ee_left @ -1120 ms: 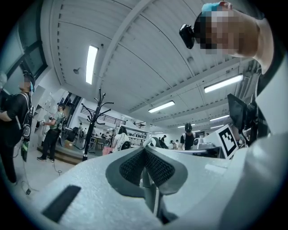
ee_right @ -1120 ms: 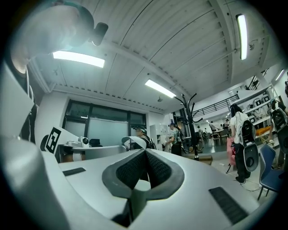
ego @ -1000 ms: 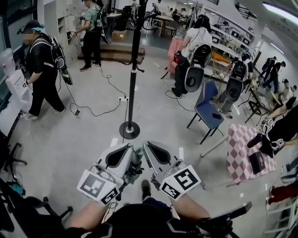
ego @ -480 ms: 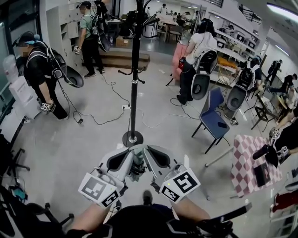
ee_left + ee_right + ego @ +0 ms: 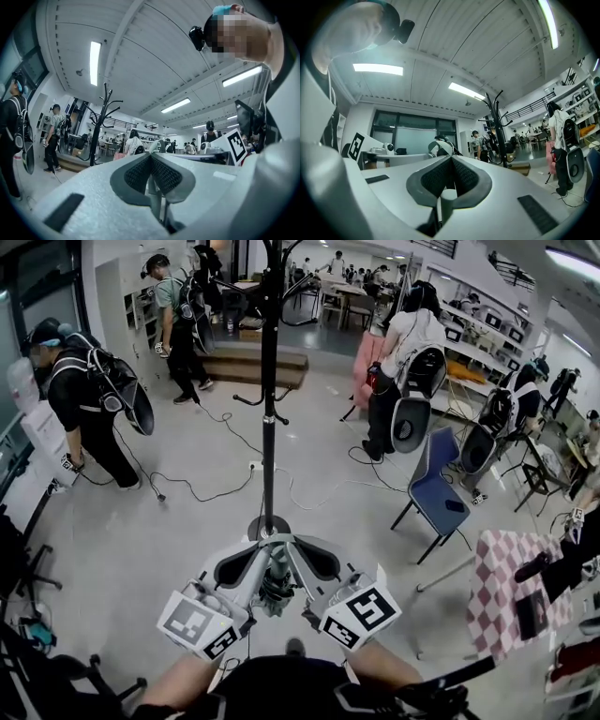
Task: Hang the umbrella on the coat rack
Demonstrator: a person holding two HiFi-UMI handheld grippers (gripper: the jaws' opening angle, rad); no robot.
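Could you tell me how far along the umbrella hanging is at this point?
Done: the umbrella is picked up, the left gripper and right gripper both shut on it. In hand: it is held low, facing the coat rack, short of it. Left: lift it to a hook and hang it.

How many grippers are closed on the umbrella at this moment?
2. The left gripper is shut on the umbrella, and the right gripper is shut on it too. In the head view they sit side by side, the umbrella between them.
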